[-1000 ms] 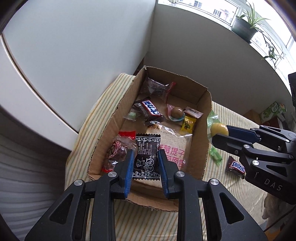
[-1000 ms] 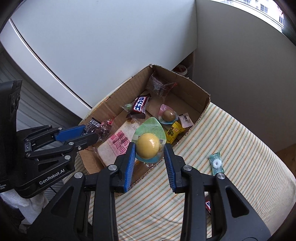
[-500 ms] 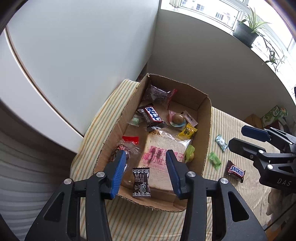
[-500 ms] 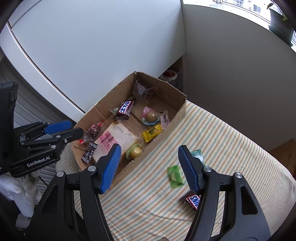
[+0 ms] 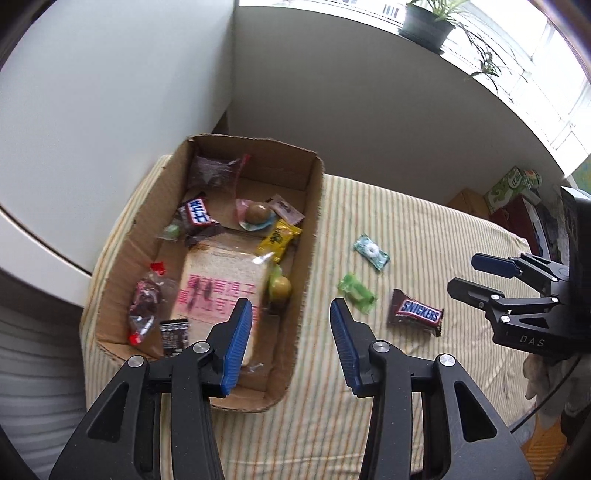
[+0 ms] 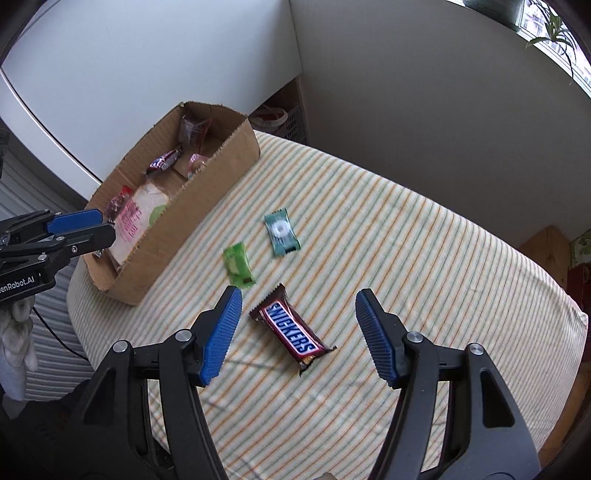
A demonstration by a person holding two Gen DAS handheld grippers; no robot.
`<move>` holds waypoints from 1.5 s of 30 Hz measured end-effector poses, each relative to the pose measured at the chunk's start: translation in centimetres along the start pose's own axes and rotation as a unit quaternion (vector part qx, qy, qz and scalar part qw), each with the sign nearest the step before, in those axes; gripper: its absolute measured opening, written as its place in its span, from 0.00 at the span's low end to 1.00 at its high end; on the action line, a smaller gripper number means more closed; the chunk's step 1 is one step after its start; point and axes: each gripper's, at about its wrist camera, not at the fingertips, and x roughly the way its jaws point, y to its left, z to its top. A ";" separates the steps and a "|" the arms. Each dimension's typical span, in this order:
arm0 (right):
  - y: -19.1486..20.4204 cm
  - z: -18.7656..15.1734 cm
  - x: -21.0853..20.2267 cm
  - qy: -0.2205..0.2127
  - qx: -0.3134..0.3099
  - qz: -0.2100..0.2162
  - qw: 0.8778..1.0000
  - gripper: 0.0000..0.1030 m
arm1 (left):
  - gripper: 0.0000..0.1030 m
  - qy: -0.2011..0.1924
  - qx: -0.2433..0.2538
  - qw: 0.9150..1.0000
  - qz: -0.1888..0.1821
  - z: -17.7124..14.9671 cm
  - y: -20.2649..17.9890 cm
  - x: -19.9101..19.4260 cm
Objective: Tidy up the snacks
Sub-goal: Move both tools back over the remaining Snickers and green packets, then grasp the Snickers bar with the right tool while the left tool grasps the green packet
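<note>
A cardboard box [image 5: 314,206] [image 6: 207,206] stands at the left end of the striped cloth and holds several snacks, among them a bread pack [image 5: 221,280], a yellow ball sweet [image 5: 280,286] and a black packet [image 5: 173,336]. On the cloth lie a Snickers bar [image 5: 415,314] [image 6: 291,332], a green candy [image 5: 356,293] [image 6: 238,264] and a teal mint [image 5: 371,251] [image 6: 281,232]. My left gripper [image 5: 291,325] [image 6: 85,225] hangs open over the box's near right wall, holding nothing. My right gripper [image 6: 297,299] [image 5: 480,273] is open above the Snickers bar, pads clear of it.
White walls close in behind the box. A potted plant [image 5: 424,22] sits on the sill above. Green cartons [image 5: 513,184] and a wooden crate stand past the cloth's far right edge. The cloth drops off at the near and left sides.
The left gripper let the black packet go into the box, opened and moved right. The right gripper dropped the yellow ball sweet into the box, opened wide and moved over the Snickers bar.
</note>
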 end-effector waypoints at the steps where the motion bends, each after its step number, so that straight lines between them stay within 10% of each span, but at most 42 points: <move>1: 0.0 -0.4 0.2 0.004 -0.004 -0.002 1.000 0.65 | 0.39 0.005 0.007 1.000 -0.006 -0.2 -0.7 0.3; 31: 0.4 -2.7 6.3 0.038 0.000 0.008 0.999 0.55 | 0.27 0.097 -0.013 0.995 -0.033 -0.4 -6.0 9.4; 38: -0.3 -2.5 6.7 0.037 0.024 -0.010 0.999 0.30 | 0.28 0.106 -0.029 0.994 -0.030 0.1 -6.2 10.8; 45: -1.7 -2.8 6.3 0.038 0.047 -0.024 0.998 0.29 | 0.28 0.109 -0.028 0.993 -0.040 1.0 -6.3 11.6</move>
